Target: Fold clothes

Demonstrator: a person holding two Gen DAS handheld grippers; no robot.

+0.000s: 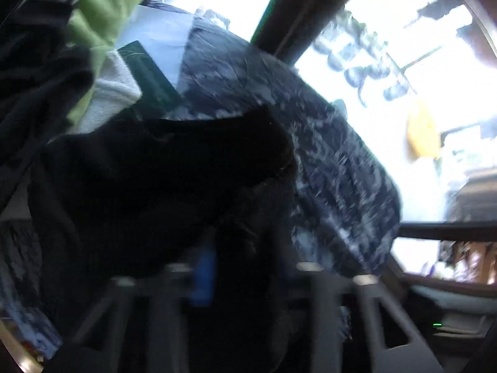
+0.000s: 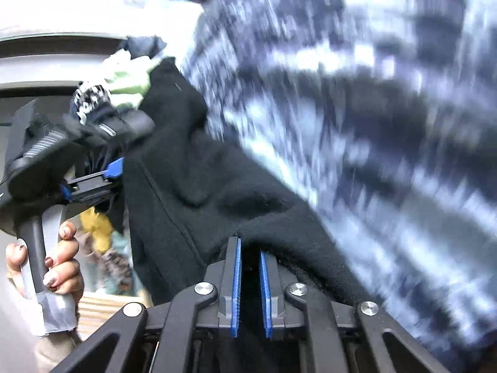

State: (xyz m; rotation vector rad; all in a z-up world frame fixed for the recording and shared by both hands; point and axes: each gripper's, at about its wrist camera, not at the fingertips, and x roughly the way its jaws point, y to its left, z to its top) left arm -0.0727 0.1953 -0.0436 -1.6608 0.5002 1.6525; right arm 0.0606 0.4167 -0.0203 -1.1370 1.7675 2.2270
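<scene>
You are pinching the black fleece garment [image 2: 198,168] at two points, the right gripper [image 2: 250,248] nearly closed on a fold of its edge and the left gripper [image 2: 116,168] clamped on another part, with the garment lying against the blue-and-white patterned cloth [image 2: 357,108], so keep both grips firm and draw the edge taut and level before laying it over. The right wrist view is showing your hand [image 2: 59,258] on the left handle and both grips, while the left wrist view is showing only dark fleece over its own fingers, plus the green cloth [image 1: 99,9] beyond.
</scene>
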